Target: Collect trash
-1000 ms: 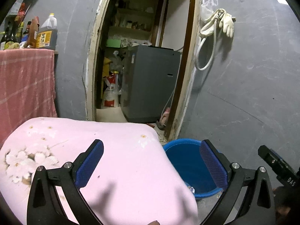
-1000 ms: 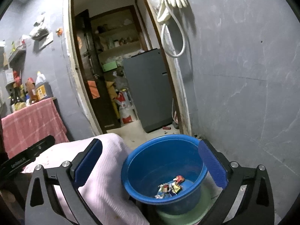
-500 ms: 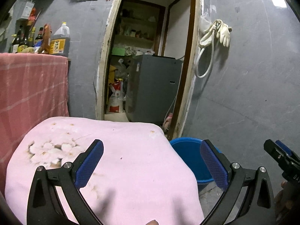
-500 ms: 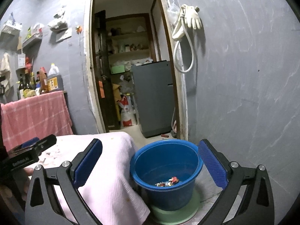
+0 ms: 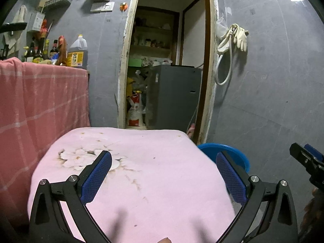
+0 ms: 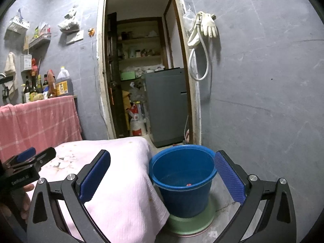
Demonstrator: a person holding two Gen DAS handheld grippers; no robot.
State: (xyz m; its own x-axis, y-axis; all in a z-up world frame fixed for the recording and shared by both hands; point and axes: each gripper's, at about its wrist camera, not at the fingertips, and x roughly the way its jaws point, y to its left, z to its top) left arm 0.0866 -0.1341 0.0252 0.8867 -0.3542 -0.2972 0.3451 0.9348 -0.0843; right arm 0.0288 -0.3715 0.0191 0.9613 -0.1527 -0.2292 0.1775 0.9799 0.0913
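Note:
A blue plastic bucket (image 6: 183,180) stands on a green round base on the floor beside a table under a pink flowered cloth (image 5: 141,178). A small red scrap of trash (image 6: 188,184) shows low inside the bucket. In the left wrist view only the bucket's rim (image 5: 226,150) shows past the cloth's right corner. My right gripper (image 6: 162,176) is open and empty, raised in front of the bucket. My left gripper (image 5: 164,176) is open and empty above the pink cloth. No trash shows on the cloth.
A pink checked cloth (image 5: 40,105) covers a counter at the left, with bottles (image 5: 78,52) on top. An open doorway holds a grey appliance (image 5: 174,95) and a sack. A hose and gloves (image 5: 235,40) hang on the grey wall at the right.
Both grippers have pulled back and tilted up. The bucket looks farther and lower, and its inside is mostly hidden. More of the pink cloth and the wall shelf shows. Both stay open.

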